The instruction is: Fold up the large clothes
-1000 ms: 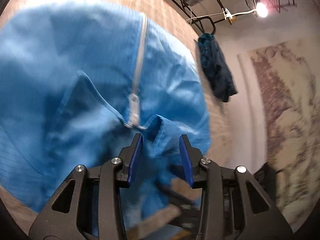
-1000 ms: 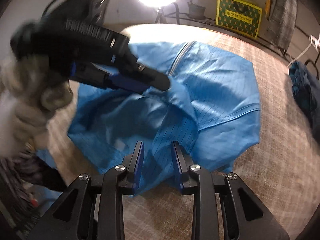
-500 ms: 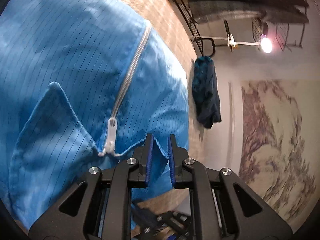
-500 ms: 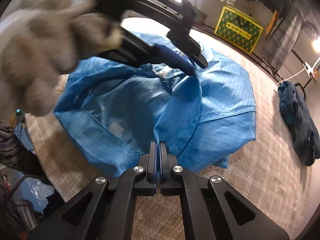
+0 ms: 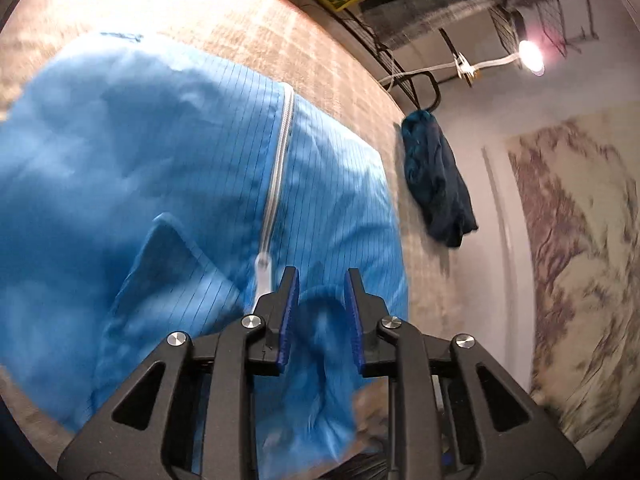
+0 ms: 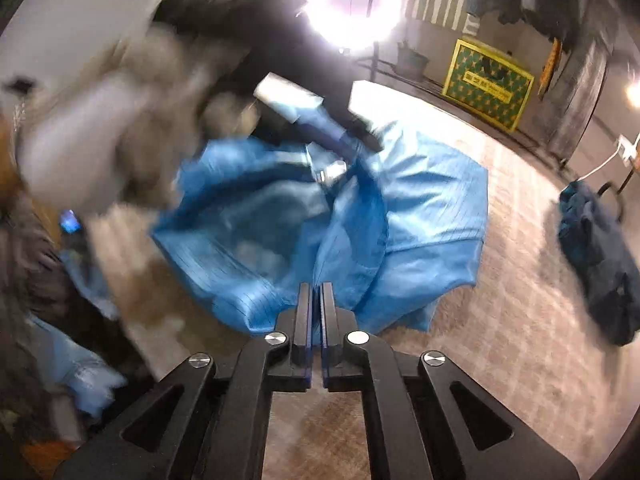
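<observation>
Across the woven beige carpet point(image 6: 520, 320) lies the light blue garment point(image 6: 420, 208), the largest thing in both views and the landmark for the rest. It is a pinstriped piece with a white zipper point(image 5: 278, 168) running down its middle, bunched and partly raised off the carpet — its near folds rise toward both tools.

Beyond the garment's far side, against the wall, stands a green and yellow box point(image 6: 486, 88), and a bright lamp point(image 6: 348, 4) glares above the garment's far edge. To the right of the garment, well apart from it, a dark blue cloth point(image 6: 596, 256) lies heaped on the carpet.

Above the garment's left part, a blurred gloved hand point(image 6: 120, 120) carries the left gripper point(image 5: 322, 312). Its blue-padded jaws are opening, with a fold of the garment's collar edge between them; the pads stand off the cloth on both sides.

At the garment's near hem sits the right gripper point(image 6: 316, 320). Its jaws are opening too, yet only a thin slit shows between the pads — a ridge of blue fabric runs into that slit and looks pinched there.
</observation>
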`<state>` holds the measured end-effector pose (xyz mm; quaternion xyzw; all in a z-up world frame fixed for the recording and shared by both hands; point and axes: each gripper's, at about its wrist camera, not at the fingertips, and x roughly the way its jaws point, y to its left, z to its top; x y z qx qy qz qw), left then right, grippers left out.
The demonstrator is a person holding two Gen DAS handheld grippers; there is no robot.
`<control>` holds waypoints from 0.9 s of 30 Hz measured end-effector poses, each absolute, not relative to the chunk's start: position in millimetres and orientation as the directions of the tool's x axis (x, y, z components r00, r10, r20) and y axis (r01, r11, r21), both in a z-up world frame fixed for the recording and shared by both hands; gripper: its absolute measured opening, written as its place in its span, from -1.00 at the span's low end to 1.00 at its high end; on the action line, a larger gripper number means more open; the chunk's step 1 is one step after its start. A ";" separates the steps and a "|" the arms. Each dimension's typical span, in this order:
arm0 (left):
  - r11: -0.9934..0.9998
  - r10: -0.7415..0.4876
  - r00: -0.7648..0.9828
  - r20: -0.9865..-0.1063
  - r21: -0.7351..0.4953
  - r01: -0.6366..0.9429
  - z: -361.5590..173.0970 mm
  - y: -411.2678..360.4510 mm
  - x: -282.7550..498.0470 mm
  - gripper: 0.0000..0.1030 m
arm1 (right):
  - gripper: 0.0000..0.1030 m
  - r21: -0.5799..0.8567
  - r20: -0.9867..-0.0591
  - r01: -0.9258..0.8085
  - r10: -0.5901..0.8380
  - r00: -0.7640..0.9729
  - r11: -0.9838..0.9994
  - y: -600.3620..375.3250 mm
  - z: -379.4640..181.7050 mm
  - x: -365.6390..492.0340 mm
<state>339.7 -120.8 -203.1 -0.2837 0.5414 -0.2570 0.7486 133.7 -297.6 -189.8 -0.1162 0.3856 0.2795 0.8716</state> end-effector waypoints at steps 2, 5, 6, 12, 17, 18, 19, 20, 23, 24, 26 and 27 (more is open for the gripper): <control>0.724 -0.675 0.302 -0.674 -0.683 0.093 -197.1 -111.2 325.8 -0.59 | -0.80 0.056 -0.719 -0.551 0.416 0.557 0.833 -305.6 -180.3 145.2; 0.696 -0.705 0.282 -0.650 -0.711 0.101 -197.1 -105.3 301.6 -0.59 | -0.80 0.089 -0.715 -0.523 0.420 0.559 0.848 -311.7 -176.4 163.6; 0.688 -0.717 0.260 -0.647 -0.717 0.113 -200.0 -108.0 291.6 -0.59 | -0.80 0.098 -0.718 -0.518 0.421 0.554 0.850 -311.2 -177.0 169.4; 0.680 -0.733 0.157 -0.661 -0.718 0.149 -231.3 -135.8 254.0 -0.22 | -0.80 0.081 -0.753 -0.513 0.390 0.530 0.854 -300.1 -189.5 198.6; 0.702 -0.711 0.185 -0.678 -0.701 0.126 -240.9 -144.5 260.5 -0.22 | -0.80 0.130 -0.764 -0.469 0.390 0.514 0.874 -308.3 -194.3 224.7; 0.699 -0.713 0.196 -0.673 -0.704 0.123 -240.5 -143.9 261.4 -0.22 | -0.80 0.147 -0.761 -0.466 0.400 0.510 0.873 -310.8 -193.7 226.4; 0.698 -0.713 0.206 -0.670 -0.705 0.122 -239.8 -144.4 263.6 -0.22 | -0.80 0.162 -0.758 -0.464 0.411 0.506 0.871 -312.8 -192.6 227.3; 0.701 -0.710 0.212 -0.672 -0.702 0.126 -239.8 -145.8 265.3 -0.22 | -0.80 0.177 -0.754 -0.466 0.424 0.502 0.867 -314.3 -191.5 228.0; 0.713 -0.699 0.224 -0.679 -0.684 0.153 -242.5 -154.3 267.7 -0.38 | -0.80 0.193 -0.753 -0.462 0.433 0.495 0.866 -314.6 -192.5 230.2; 0.709 -0.704 0.222 -0.674 -0.687 0.160 -243.7 -155.5 267.7 -0.62 | -0.80 0.194 -0.755 -0.461 0.432 0.493 0.866 -314.0 -193.0 231.1; 0.714 -0.700 0.219 -0.680 -0.677 0.180 -243.8 -161.0 265.4 -1.00 | -0.80 0.205 -0.758 -0.460 0.438 0.484 0.864 -312.8 -194.5 234.0; 0.717 -0.697 0.227 -0.680 -0.671 0.190 -242.6 -160.8 263.6 -1.00 | -0.80 0.211 -0.758 -0.461 0.442 0.481 0.862 -312.3 -194.9 235.3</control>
